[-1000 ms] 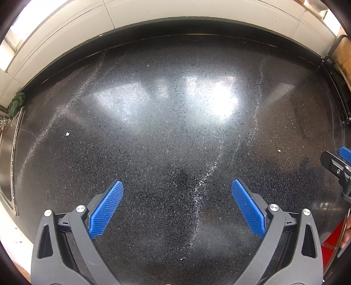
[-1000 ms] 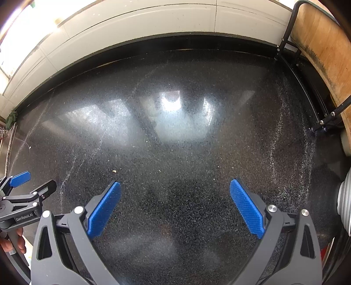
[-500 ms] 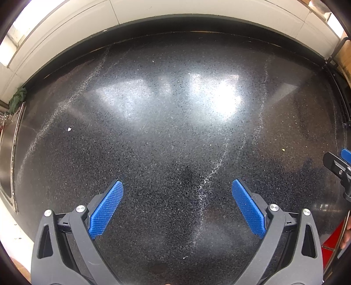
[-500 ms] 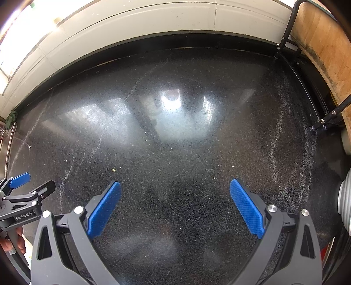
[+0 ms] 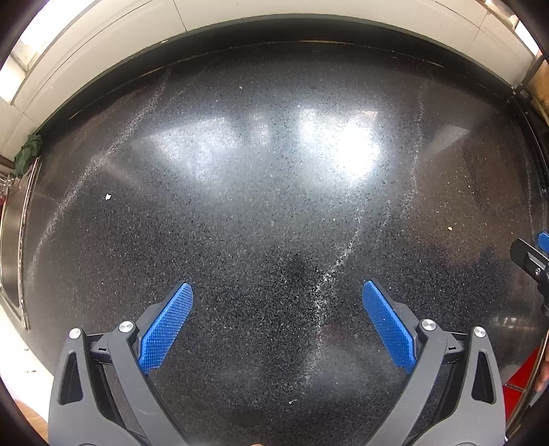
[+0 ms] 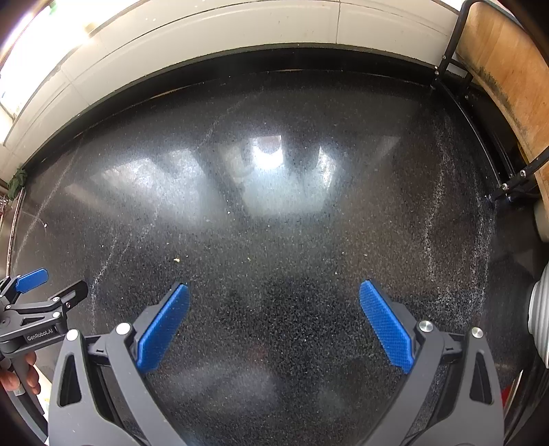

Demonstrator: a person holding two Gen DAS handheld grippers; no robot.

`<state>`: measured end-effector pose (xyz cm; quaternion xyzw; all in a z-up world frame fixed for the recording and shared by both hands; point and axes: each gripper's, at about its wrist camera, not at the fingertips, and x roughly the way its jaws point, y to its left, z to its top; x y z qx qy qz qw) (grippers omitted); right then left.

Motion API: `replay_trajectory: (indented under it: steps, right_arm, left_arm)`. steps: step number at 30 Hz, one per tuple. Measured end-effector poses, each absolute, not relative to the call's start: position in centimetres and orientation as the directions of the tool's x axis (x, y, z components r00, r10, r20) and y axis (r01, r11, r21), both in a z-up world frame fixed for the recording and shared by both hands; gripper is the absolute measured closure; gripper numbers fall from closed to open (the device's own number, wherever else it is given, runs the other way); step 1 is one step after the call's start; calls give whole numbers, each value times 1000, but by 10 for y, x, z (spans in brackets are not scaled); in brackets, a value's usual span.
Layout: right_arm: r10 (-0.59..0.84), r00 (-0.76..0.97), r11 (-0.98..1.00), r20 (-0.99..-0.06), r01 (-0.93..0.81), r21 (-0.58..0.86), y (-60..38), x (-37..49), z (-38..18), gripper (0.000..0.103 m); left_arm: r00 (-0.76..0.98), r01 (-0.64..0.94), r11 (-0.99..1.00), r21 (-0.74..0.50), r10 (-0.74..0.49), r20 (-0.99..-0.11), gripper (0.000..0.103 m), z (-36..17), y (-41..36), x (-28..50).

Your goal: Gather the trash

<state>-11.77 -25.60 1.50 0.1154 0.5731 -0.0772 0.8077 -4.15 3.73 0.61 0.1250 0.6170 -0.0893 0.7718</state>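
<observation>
Both grippers hover over a black speckled countertop (image 5: pixel 274 212). My left gripper (image 5: pixel 278 291) is open with nothing between its blue pads. A small white scrap (image 5: pixel 108 196) lies far to its left front, and a tiny tan crumb (image 5: pixel 450 228) lies to its right front. My right gripper (image 6: pixel 273 291) is open and empty too. The same tan crumb (image 6: pixel 176 260) sits just ahead of its left fingertip. Each gripper shows at the edge of the other's view: the right one (image 5: pixel 535 260), the left one (image 6: pixel 44 291) with a hand (image 6: pixel 17 377) on its handle.
A white tiled wall (image 5: pixel 274 13) runs along the back. A steel sink edge (image 5: pixel 13 223) and a green cloth (image 5: pixel 29 152) are at the left. A wooden board in a black metal rack (image 6: pixel 497 68) stands at the right, with a ribbed metal object (image 6: pixel 540 319) below it.
Both views have shifted slightly; the countertop marks and crumbs slid a little downward and rightward in the left wrist view. Both grippers stay open.
</observation>
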Motion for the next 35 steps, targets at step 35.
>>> replay_trajectory:
  steps: [35]
  right_arm:
    - [-1, 305, 972, -952, 224, 71, -243, -122, 12, 7]
  left_arm:
    - [213, 232, 972, 45, -5, -977, 7, 6, 60, -39]
